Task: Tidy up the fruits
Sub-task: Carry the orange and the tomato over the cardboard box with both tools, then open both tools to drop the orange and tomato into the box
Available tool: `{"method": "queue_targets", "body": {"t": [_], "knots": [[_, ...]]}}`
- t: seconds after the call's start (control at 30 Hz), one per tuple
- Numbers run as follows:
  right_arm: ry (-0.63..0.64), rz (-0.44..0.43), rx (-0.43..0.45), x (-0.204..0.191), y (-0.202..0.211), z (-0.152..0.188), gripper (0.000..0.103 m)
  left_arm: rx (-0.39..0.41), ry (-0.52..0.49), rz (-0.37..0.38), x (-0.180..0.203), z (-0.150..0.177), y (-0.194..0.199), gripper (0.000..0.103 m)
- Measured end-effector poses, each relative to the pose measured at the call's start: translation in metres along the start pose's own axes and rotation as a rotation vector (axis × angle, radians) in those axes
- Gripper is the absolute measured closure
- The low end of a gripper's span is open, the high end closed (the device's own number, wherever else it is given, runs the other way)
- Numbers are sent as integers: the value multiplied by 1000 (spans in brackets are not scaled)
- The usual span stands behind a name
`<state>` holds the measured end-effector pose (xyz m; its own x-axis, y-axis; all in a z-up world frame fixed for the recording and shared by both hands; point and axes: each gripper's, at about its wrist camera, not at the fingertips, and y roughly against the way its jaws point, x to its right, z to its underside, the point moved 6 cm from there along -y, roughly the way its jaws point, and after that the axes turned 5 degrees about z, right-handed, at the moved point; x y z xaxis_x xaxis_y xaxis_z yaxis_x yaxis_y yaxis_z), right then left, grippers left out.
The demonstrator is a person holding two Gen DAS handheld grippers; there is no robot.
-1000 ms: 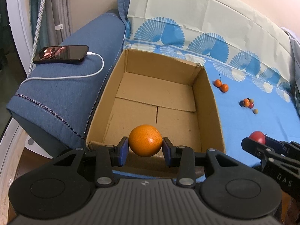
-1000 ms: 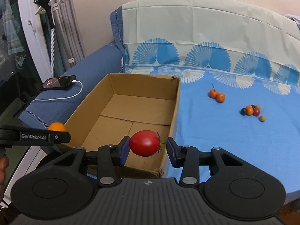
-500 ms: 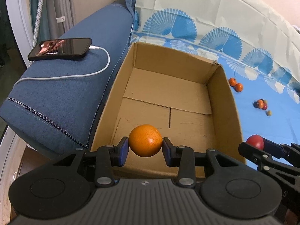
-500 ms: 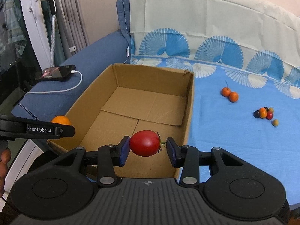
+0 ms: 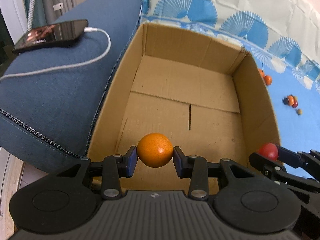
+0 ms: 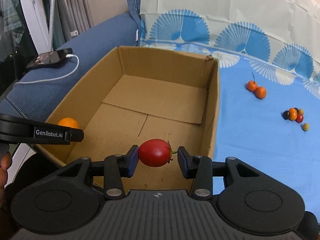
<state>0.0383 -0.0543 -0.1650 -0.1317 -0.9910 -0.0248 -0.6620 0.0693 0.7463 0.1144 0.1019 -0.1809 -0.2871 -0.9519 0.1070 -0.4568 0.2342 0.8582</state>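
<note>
Orange (image 5: 155, 153), tomato (image 6: 155, 153) over box (image 5: 252, 104)

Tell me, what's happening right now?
Left gripper holds orange; right gripper holds tomato. Both over empty cardboard box. Nothing blocking.

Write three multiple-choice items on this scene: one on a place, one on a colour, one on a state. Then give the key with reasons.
1. Where does the phone lie?
A. in the box
B. on the blue sofa arm
C. on the sheet

2. What colour is the fruit in the right gripper?
A. red
B. green
C. purple

3. How does the cardboard box stand?
A. taped shut
B. full of fruit
C. open, nothing on its floor

Key: B, it rests on the arm, cable plugged in; A, a red fruit sits between the jaws; C, the bare floor shows, and the orange is held by the left gripper.
</note>
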Motion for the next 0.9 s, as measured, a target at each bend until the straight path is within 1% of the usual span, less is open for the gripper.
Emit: {"method": "queue_targets", "body": {"t": [0.57, 0.73, 0.9], "knots": [[40, 17, -68, 1, -43, 12, 59, -100, -34, -56, -9, 6, -58, 60], [91, 30, -45, -4, -48, 13, 59, -124, -34, -67, -8, 8, -71, 60], [133, 38, -36, -8, -54, 11, 59, -124, -35, -78, -9, 8, -80, 60]]}}
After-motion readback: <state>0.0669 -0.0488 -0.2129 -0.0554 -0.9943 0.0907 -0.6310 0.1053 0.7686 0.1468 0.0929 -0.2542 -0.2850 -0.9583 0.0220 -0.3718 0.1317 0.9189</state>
